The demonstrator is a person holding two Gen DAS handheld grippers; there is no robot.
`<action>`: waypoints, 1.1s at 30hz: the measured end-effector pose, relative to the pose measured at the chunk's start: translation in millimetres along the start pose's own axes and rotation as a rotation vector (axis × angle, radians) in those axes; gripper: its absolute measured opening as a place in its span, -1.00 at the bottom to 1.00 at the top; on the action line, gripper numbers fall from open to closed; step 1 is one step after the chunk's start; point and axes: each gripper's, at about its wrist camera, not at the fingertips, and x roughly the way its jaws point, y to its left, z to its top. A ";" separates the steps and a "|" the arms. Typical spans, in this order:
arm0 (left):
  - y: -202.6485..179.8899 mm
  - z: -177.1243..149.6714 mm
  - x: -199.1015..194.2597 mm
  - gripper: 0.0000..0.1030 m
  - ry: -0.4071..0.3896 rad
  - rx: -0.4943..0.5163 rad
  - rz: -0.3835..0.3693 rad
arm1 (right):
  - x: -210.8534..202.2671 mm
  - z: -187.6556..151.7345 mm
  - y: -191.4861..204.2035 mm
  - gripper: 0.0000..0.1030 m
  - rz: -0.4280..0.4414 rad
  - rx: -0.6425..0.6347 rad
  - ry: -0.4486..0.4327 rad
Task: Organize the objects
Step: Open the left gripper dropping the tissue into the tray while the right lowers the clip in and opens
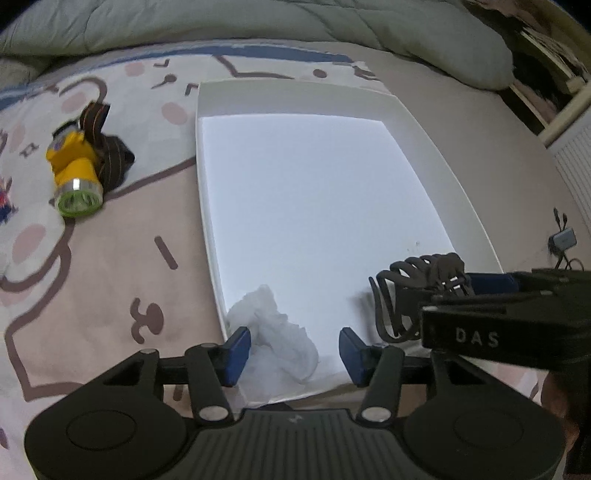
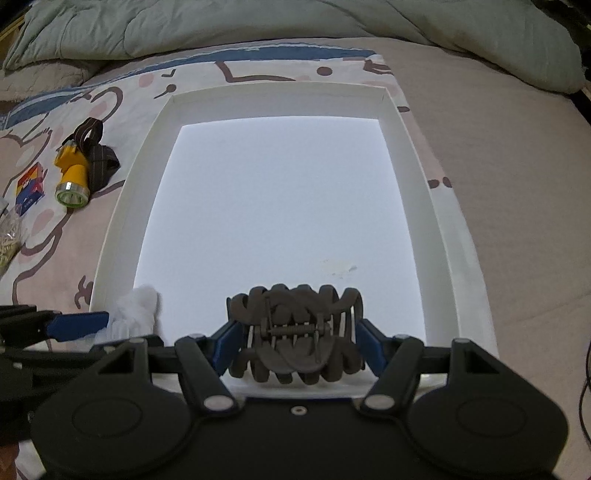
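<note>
Right in front of us, our right gripper (image 2: 295, 341) pinches a dark hair claw clip (image 2: 295, 332) between its two blue pads, one pad pressed on each side of the clip. The clip hangs just over the near edge of a big white tray (image 2: 122, 206) that sits on the bed. Our left gripper (image 1: 294, 356) is just to the left of the right one, over the near left corner of the same tray. Its blue fingers (image 1: 236, 354) stand apart with a gap, and a crumpled white tissue (image 1: 277, 332) lies between them on the tray floor. The left pad is right beside the tissue, maybe touching it; the right pad is clear of it, so we do not squeeze it. Apart from the tissue, the tray floor is bare and bright, with only a faint smudge ahead of the clip. Outside the tray, far ahead and to the left of our left gripper, a yellow headlamp (image 1: 75, 170) with a dark strap lies on the cartoon bed sheet (image 1: 110, 280). Further left of the headlamp we see a small red and blue box (image 2: 30, 188), and near it a clear bag (image 2: 9, 236) with pale little sticks inside. A puffy green blanket (image 2: 258, 26) is bunched up across the far end of the bed, well beyond the tray. A small grey gadget with cables (image 1: 563, 240) sits to the right of the tray.
</note>
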 end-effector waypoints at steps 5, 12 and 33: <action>2.2 1.3 -6.4 0.08 -0.002 0.018 -0.010 | 3.9 -1.3 0.4 0.33 0.004 0.016 0.009; 4.1 3.2 -24.6 0.30 -0.036 0.068 -0.012 | 11.3 -1.9 -1.8 0.34 -0.031 0.016 0.028; 9.5 7.1 -26.0 0.30 -0.040 0.097 0.013 | -7.2 -2.7 -5.3 0.60 -0.046 0.031 -0.016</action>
